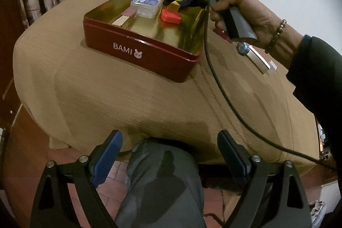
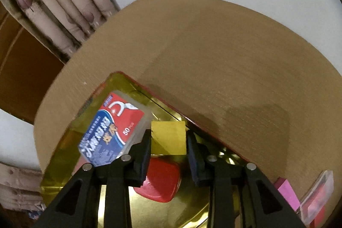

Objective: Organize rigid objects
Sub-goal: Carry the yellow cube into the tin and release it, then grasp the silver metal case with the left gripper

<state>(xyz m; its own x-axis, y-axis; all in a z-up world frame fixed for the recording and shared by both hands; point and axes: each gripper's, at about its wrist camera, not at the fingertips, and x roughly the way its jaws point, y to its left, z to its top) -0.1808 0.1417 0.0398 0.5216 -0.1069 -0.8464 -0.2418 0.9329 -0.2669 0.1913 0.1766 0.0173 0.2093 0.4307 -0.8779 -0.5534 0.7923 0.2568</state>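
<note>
A red "BAMI" tin [image 1: 136, 52] with a gold inside stands on the tan-covered table [image 1: 128, 99]. In it lie a clear floss-pick box [image 1: 147, 4], a red rounded case [image 1: 171, 16] and a small flat box [image 1: 125, 17]. My right gripper [image 2: 168, 142] is over the tin's far corner, shut on a yellow block [image 2: 168, 138]; the floss-pick box [image 2: 111, 131] lies to its left and the red case [image 2: 160, 178] below it. My left gripper [image 1: 168, 155] is open and empty, held low off the table's near edge above a knee.
Right of the tin lie a clear case [image 2: 318, 193], a pink block [image 2: 286, 193] and a metal bar with a blue cap [image 1: 254, 57]. A black cable [image 1: 213, 78] trails across the table. Curtains [image 2: 53, 3] hang behind at the left.
</note>
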